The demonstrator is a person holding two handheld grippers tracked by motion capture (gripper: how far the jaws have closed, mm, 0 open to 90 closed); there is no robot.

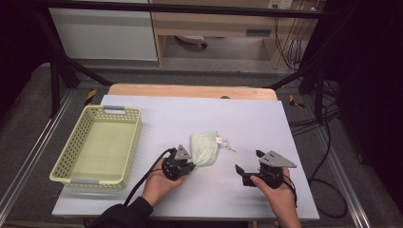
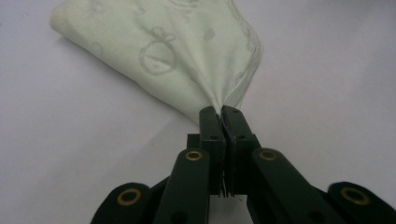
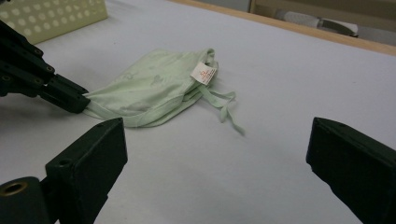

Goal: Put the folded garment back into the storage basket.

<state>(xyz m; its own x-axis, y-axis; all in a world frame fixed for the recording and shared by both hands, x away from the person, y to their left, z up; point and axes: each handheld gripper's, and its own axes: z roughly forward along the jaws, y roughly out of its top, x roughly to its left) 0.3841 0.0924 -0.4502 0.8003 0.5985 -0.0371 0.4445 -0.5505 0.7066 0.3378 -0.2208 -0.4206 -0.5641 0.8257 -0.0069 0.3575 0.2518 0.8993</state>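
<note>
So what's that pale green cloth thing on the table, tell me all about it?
The pale green folded cloth garment is soft, thin fabric with a faint printed pattern, a white label and thin tie strings. It lies flat on the white table, right of the basket. The left gripper is shut on one corner, lifting it slightly.

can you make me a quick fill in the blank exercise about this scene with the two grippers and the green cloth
1. The left gripper is shut on an edge of the pale green ____.
2. The jaws of the right gripper stand ____, with nothing between them.
3. The perforated basket sits at the ____ side of the table in the high view.
4. A small white tag with ____ print is sewn to the cloth.

Missing words: cloth; open; left; red
</note>
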